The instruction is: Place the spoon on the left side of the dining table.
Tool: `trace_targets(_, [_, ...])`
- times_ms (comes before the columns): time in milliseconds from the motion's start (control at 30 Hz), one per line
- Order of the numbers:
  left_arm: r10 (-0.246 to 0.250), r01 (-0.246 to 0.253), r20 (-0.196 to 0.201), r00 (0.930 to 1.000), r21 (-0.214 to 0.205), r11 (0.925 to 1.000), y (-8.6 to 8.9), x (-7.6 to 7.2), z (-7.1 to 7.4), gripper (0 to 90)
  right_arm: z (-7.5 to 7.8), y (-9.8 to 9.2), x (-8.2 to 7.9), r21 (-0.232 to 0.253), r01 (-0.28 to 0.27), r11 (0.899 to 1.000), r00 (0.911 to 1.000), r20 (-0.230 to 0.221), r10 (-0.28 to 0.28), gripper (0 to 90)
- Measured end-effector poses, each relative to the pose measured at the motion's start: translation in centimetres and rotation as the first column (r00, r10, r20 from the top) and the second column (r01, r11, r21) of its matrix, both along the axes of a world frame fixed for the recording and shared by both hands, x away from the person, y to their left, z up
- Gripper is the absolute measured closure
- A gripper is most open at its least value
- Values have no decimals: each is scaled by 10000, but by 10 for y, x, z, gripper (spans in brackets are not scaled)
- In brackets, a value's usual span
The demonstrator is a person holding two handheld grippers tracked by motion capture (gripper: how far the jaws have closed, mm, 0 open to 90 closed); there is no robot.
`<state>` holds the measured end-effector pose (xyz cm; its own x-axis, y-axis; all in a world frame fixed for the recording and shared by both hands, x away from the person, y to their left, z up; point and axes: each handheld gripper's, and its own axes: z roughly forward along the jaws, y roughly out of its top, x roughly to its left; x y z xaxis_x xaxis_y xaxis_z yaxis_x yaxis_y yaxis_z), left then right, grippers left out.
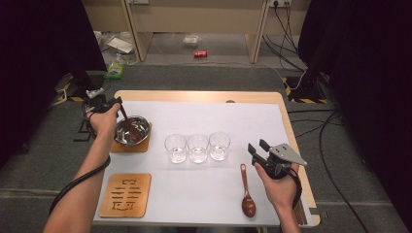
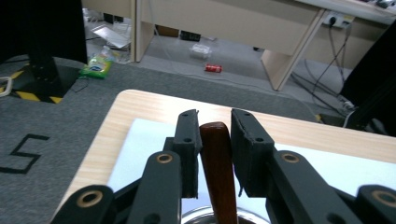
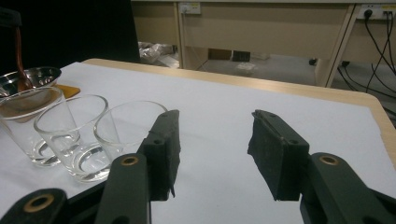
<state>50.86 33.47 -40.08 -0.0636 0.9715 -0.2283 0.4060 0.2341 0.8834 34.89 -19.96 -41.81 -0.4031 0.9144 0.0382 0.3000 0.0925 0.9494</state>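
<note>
The spoon [image 2: 218, 172] in the left gripper [image 2: 215, 135] stands between that gripper's two jaws in the left gripper view: its brown handle rises up the middle of the gap, its rounded end level with the jaw tips. The left-hand jaw lies against it, while a thin slit shows beside the right-hand jaw, so whether the grasp is firm or slack cannot be told. Its long axis runs steeply, the handle end uppermost and the lower end dipping into the steel bowl [image 1: 131, 130]; in the high view the handle leans up toward about 11 o'clock from the bowl. The bowl sits on a wooden coaster [image 1: 130, 144] at the worktop's [image 1: 252, 97] left side, at about 9 o'clock from the three empty glasses [image 1: 197, 147], which stand in a row on the white sheet [image 1: 194, 194]. A second coaster [image 1: 126, 194], patterned, lies at 6 o'clock from the bowl. A second spoon [image 1: 246, 191] lies flat at about 5 o'clock from the glasses, bowl end toward 6 o'clock, handle toward 12. Just beside it at 3 o'clock the right gripper [image 1: 259, 147] hovers, its jaws spread wide with nothing between them; in its own view they point past the glasses across the sheet.
</note>
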Motion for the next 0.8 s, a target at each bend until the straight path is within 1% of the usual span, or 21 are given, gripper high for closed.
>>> trace_targets(100, [95, -93, -135, 9999, 123, 9999, 4, 1, -3, 713, -1, 1, 0, -15, -33, 10000, 10000, 24, 33, 523])
trace_targets(333, [186, -180, -331, 9993, 182, 9997, 12, 2, -7, 701, -1, 1, 0, -13, -12, 10000, 10000, 4, 12, 522])
trace_targets(533, [259, -250, -613, 9978, 162, 9996, 15, 3, -14, 652, -2, 2, 0, -49, -17, 10000, 10000, -66, 17, 521])
trace_targets(700, [220, -206, -624, 9978, 239, 9995, 12, 2, -17, 636, -3, 3, 0, -65, -56, 10000, 10000, -54, 56, 521])
trace_targets(800, [189, -177, -570, 9982, 211, 9996, 10, -1, -17, 623, -3, 3, 0, -62, -32, 10000, 10000, -93, 31, 521])
